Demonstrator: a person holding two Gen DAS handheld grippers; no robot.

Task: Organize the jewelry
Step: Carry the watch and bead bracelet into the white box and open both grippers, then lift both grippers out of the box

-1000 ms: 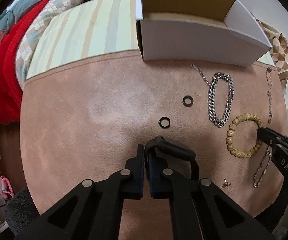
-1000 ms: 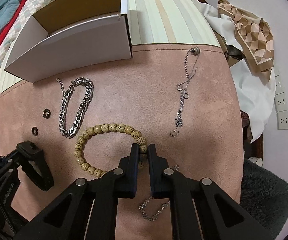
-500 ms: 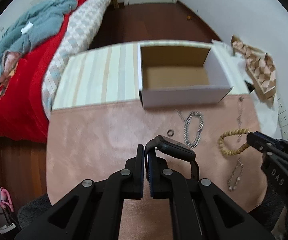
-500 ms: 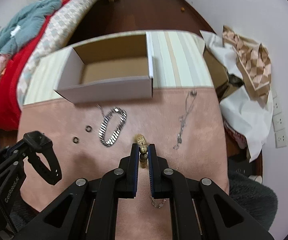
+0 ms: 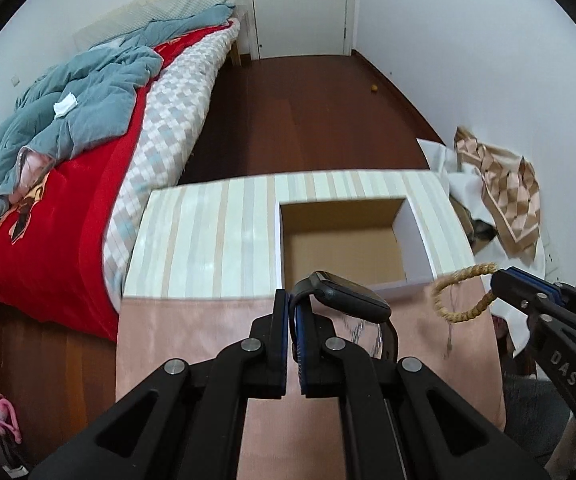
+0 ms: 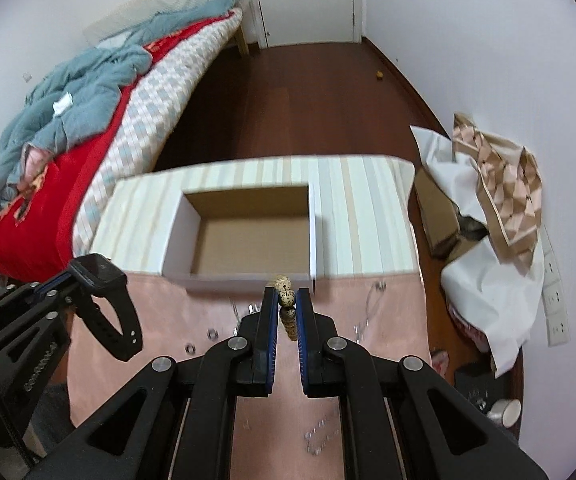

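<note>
My left gripper (image 5: 292,300) is shut on the strap of a black smartwatch (image 5: 348,300), held high above the pink mat (image 5: 191,344); the watch also shows in the right wrist view (image 6: 105,300). My right gripper (image 6: 286,298) is shut on a tan beaded bracelet (image 6: 285,296), which hangs as a loop in the left wrist view (image 5: 462,294). An open white cardboard box (image 5: 344,236) stands ahead on the striped cloth; it also shows in the right wrist view (image 6: 247,240). Both grippers are raised just short of the box.
On the mat lie a silver chain bracelet (image 5: 360,328), two small black rings (image 6: 199,340), a thin chain (image 6: 370,308) and another chain (image 6: 320,440). A bed with a red cover (image 5: 47,208) is at the left. Paper and a patterned scarf (image 5: 504,196) lie at the right.
Both grippers have lifted well up from the mat and tilted forward, carrying the watch and the beaded bracelet. The box now shows from above, with its inside in view.
</note>
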